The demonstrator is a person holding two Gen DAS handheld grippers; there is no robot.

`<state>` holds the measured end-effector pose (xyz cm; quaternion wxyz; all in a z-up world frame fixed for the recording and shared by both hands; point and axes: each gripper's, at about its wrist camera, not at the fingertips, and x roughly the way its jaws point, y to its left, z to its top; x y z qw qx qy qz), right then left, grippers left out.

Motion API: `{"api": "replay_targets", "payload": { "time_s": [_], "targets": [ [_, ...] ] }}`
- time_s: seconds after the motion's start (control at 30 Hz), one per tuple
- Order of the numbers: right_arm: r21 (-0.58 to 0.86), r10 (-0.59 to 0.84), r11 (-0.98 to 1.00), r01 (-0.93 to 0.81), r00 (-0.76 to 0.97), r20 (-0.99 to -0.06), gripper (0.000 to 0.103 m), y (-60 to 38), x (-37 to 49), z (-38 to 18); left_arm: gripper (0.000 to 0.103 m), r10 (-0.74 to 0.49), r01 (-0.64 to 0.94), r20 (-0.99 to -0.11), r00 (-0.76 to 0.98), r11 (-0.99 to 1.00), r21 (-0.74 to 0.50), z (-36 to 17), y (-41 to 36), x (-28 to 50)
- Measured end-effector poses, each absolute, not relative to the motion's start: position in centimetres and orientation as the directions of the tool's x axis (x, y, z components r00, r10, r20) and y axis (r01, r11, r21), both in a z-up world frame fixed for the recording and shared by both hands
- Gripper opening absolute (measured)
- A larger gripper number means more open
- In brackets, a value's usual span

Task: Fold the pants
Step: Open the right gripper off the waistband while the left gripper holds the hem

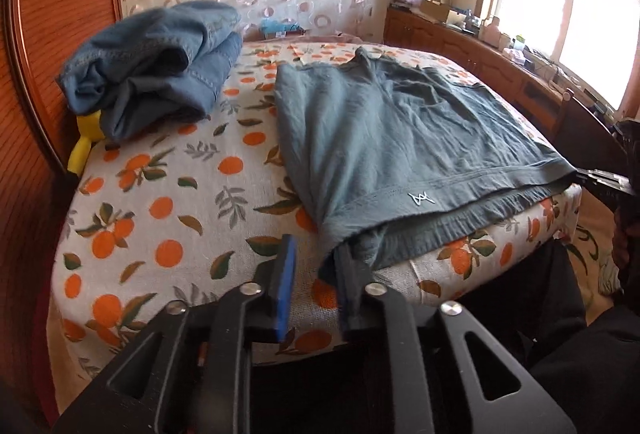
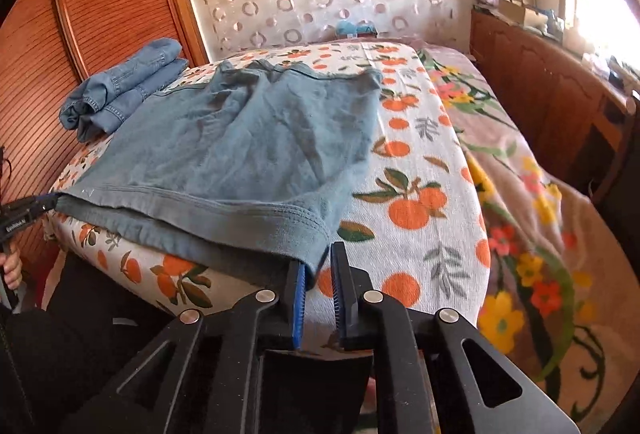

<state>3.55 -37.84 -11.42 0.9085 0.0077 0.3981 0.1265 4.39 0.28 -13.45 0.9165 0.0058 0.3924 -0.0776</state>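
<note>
Lying flat on the bed [image 1: 168, 210], waistband at the near edge, the grey-green pants [image 1: 392, 138] await folding. Left tongs [image 1: 316, 274] and right tongs [image 2: 320, 274] both stand released at the waistband's two corners (probably poised to grip). Folded jeans [image 1: 160, 62] sit far left.

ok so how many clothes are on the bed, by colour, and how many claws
grey-green pants, spread flat: 1
blue denim, folded pile: 1 pile, piece count unclear
claws: 2, left claw and right claw, each at a waistband corner
total: 4
</note>
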Motion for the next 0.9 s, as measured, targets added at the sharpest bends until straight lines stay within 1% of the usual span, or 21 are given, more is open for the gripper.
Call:
{"api": "replay_targets", "payload": {
  "time_s": [0.07,0.2,0.27,0.33,0.47,0.6,0.67,0.83,0.9],
  "targets": [
    [0.092,0.229,0.968,-0.235,0.660,-0.715,0.020,-37.0,3.2,-10.9,0.024,-0.136,0.163,-0.718,0.682,0.986,-0.031,-13.2,-0.1,4.2],
    [0.054,0.224,0.962,-0.266,0.668,-0.709,0.028,-35.7,2.7,-10.5,0.025,-0.136,0.183,-0.723,0.677,0.983,-0.014,-13.1,-0.8,4.4],
    [0.036,0.221,0.960,-0.278,0.672,-0.706,0.037,-35.3,2.5,-10.4,0.025,-0.141,0.190,-0.719,0.681,0.982,-0.014,-13.0,-1.0,4.5],
    [0.003,0.209,0.957,-0.291,0.678,-0.705,0.039,-34.8,2.4,-10.3,0.025,-0.137,0.199,-0.720,0.680,0.980,0.002,-13.1,-1.4,4.8],
    [-0.037,0.186,0.955,-0.296,0.688,-0.701,0.041,-34.3,3.0,-10.4,0.025,-0.112,0.190,-0.728,0.677,0.981,0.026,-13.5,-1.5,5.5],
    [-0.078,0.171,0.946,-0.316,0.685,-0.708,0.041,-33.5,3.4,-10.6,0.024,-0.127,0.199,-0.716,0.687,0.980,0.018,-13.2,-1.6,6.0],
    [-0.067,0.192,0.939,-0.337,0.676,-0.712,0.041,-33.2,3.5,-10.6,0.024,-0.135,0.205,-0.713,0.689,0.979,0.013,-13.1,-1.8,6.0],
    [-0.008,0.279,0.914,-0.407,0.641,-0.715,0.041,-32.2,3.4,-10.5,0.012,-0.157,0.224,-0.707,0.690,0.975,0.003,-12.9,-2.2,6.3],
    [0.014,0.305,0.905,-0.425,0.625,-0.718,0.041,-31.9,3.8,-10.7,0.008,-0.164,0.223,-0.710,0.685,0.975,-0.009,-13.0,-2.2,6.6]
  ]
}}
